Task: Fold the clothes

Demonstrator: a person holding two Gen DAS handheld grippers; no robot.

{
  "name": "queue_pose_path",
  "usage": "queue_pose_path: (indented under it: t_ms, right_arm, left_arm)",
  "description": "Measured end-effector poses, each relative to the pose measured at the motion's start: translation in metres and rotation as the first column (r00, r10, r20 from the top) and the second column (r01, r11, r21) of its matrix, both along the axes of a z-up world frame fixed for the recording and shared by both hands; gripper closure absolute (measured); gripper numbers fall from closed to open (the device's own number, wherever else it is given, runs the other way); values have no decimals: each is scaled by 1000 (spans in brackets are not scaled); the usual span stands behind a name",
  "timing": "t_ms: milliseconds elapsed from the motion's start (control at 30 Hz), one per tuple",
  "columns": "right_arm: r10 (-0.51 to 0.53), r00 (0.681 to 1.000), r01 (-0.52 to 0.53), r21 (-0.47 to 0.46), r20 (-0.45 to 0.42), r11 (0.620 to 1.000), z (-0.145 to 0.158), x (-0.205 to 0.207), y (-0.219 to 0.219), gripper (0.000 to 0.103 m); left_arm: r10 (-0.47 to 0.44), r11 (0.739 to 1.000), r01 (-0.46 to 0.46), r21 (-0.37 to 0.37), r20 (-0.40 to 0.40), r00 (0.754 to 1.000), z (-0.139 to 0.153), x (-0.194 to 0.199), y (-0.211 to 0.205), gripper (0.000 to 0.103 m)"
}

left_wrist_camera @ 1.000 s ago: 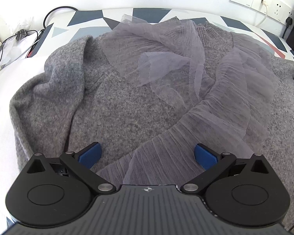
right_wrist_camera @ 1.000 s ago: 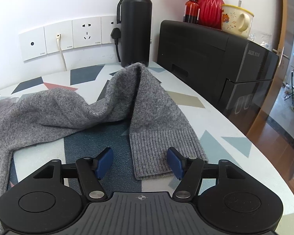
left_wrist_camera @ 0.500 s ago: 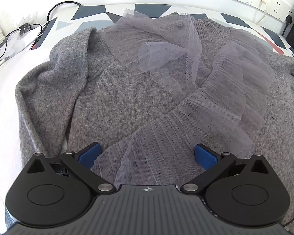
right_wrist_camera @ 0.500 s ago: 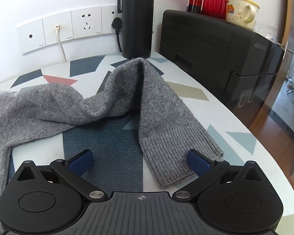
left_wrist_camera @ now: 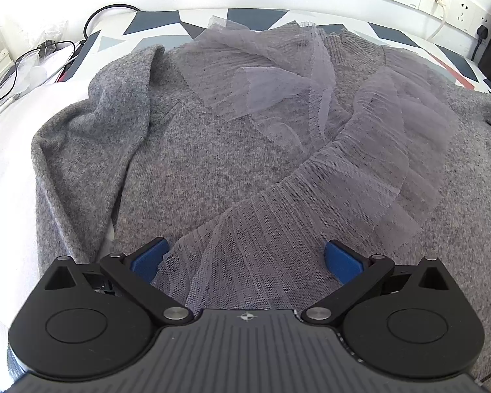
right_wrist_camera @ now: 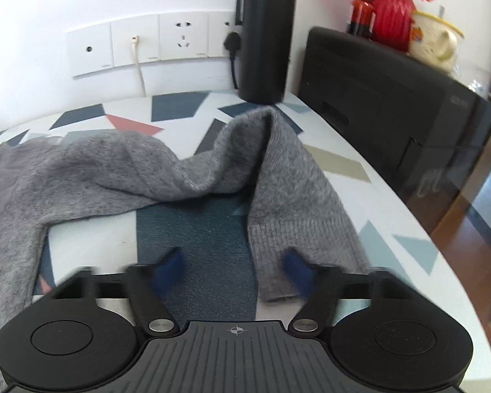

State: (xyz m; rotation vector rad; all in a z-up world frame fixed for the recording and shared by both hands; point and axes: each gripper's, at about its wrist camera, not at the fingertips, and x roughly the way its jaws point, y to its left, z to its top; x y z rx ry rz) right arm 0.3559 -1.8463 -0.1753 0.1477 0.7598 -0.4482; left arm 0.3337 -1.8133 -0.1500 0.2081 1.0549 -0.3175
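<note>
A grey knit sweater (left_wrist_camera: 193,163) lies spread on the patterned table (left_wrist_camera: 154,23), with sheer grey tulle ruffles (left_wrist_camera: 311,177) across its front. My left gripper (left_wrist_camera: 247,260) hangs open over the lower edge, tulle lying between its blue pads without being pressed. In the right wrist view, the sweater's sleeve (right_wrist_camera: 288,170) humps up and runs down to a ribbed cuff (right_wrist_camera: 304,255). My right gripper (right_wrist_camera: 234,270) is blurred and its jaws are closing. The cuff's left part is between them, the right pad sits over the cuff, and a wide gap remains.
A black flask (right_wrist_camera: 265,32) and wall sockets (right_wrist_camera: 147,42) stand at the back, and a black appliance (right_wrist_camera: 392,98) at the right carries a red vase (right_wrist_camera: 392,3) and a cup (right_wrist_camera: 438,42). The table edge drops to wooden floor at the right. Cables (left_wrist_camera: 32,55) lie at the far left.
The right gripper's jaws spread wide half a second ago and have since narrowed around the cuff's edge. The left gripper stays open and has barely shifted over the sweater.
</note>
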Motion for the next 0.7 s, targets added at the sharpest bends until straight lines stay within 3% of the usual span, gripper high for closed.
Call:
queue_pose_path:
  t_ms: [33, 67, 100, 267, 467, 700]
  right_arm:
    - [-11, 1000, 11, -4, -7, 1000, 2, 0, -1, 76]
    - [-21, 1000, 21, 2, -11, 1000, 4, -1, -4, 90]
    - [-29, 1000, 29, 42, -6, 999, 7, -3, -10, 96]
    - [-86, 995, 72, 249, 46, 966, 19, -26, -34, 98]
    - [-116, 988, 71, 368, 103, 927, 39, -57, -23, 98]
    - [-41, 990, -26, 450, 138, 893, 72, -53, 27, 98]
  left_arm:
    - [1, 1000, -1, -1, 2, 1000, 0, 0, 0, 0]
    - [2, 1000, -2, -1, 4, 1000, 0, 0, 0, 0]
    - [0, 1000, 0, -2, 4, 1000, 0, 0, 0, 0]
    - [-28, 1000, 28, -5, -1, 1000, 0, 2, 2, 0]
    - [-103, 995, 103, -15, 4, 995, 0, 3, 7, 0]
    - [-225, 974, 225, -21, 4, 974, 0, 6, 13, 0]
